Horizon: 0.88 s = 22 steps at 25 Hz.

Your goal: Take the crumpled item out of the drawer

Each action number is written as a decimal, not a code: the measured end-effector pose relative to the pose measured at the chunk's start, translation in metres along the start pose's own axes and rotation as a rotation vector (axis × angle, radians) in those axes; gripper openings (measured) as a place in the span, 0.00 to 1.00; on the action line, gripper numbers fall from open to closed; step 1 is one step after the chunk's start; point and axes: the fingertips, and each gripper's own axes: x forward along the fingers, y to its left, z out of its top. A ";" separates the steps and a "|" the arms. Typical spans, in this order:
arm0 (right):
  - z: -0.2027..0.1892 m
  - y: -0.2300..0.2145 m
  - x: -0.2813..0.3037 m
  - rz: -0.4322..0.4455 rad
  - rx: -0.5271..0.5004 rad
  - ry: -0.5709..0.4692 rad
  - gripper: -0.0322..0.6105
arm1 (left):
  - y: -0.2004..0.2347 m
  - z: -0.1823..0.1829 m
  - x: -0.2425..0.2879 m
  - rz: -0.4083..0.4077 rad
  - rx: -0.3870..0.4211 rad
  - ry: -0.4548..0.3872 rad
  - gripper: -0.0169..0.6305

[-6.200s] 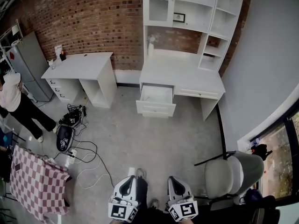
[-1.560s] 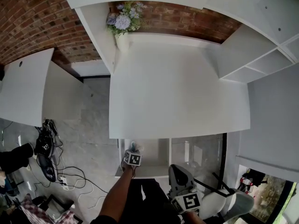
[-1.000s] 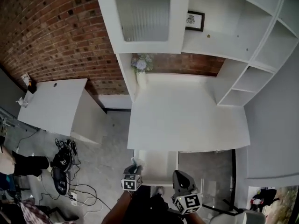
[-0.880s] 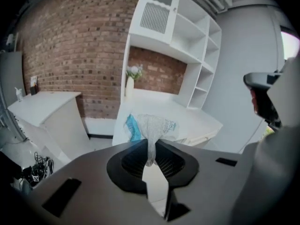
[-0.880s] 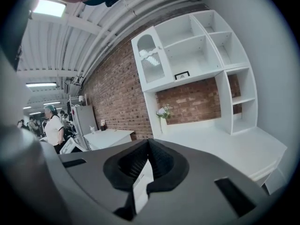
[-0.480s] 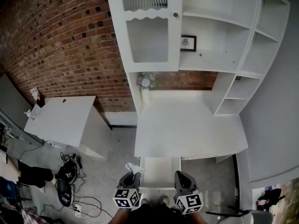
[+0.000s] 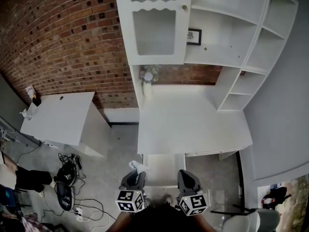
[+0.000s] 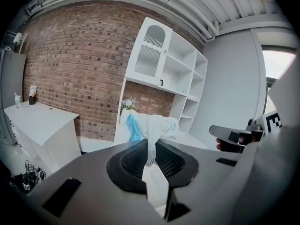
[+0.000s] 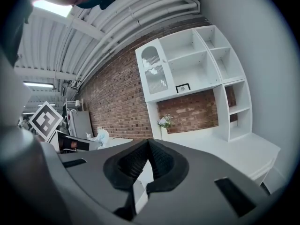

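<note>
The crumpled item [image 8: 151, 124] is a wad of white cloth or paper with a blue patch. It sticks up from between the jaws of my left gripper [image 8: 150, 157], which is shut on its lower end. In the head view the crumpled item [image 7: 137, 166] is held by the left gripper [image 7: 135, 174] above the floor, at the left front corner of the open white drawer [image 7: 164, 166]. My right gripper [image 7: 184, 174] hovers at the drawer's right front corner. In the right gripper view its jaws [image 9: 147, 143] meet with nothing between them.
The drawer belongs to a white desk [image 7: 193, 124] with a hutch of open shelves and a cabinet door above. A vase of flowers [image 7: 147, 75] stands at the desk's back left. A second white desk [image 7: 63, 117] stands to the left, with cables and a bag [image 7: 65, 178] on the floor.
My left gripper has lifted the crumpled item up out of the drawer and back toward me. The right gripper rose a little. The head view has tilted up to show the hutch.
</note>
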 end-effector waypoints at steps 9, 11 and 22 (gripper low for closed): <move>-0.002 0.004 -0.003 -0.007 -0.003 0.000 0.07 | -0.003 -0.003 0.001 -0.034 -0.015 0.027 0.13; -0.002 0.006 -0.002 -0.004 -0.012 0.001 0.07 | -0.002 -0.003 0.001 -0.036 -0.017 0.029 0.13; 0.001 0.011 0.002 0.002 -0.021 0.000 0.07 | 0.002 -0.003 0.005 -0.047 -0.034 0.036 0.13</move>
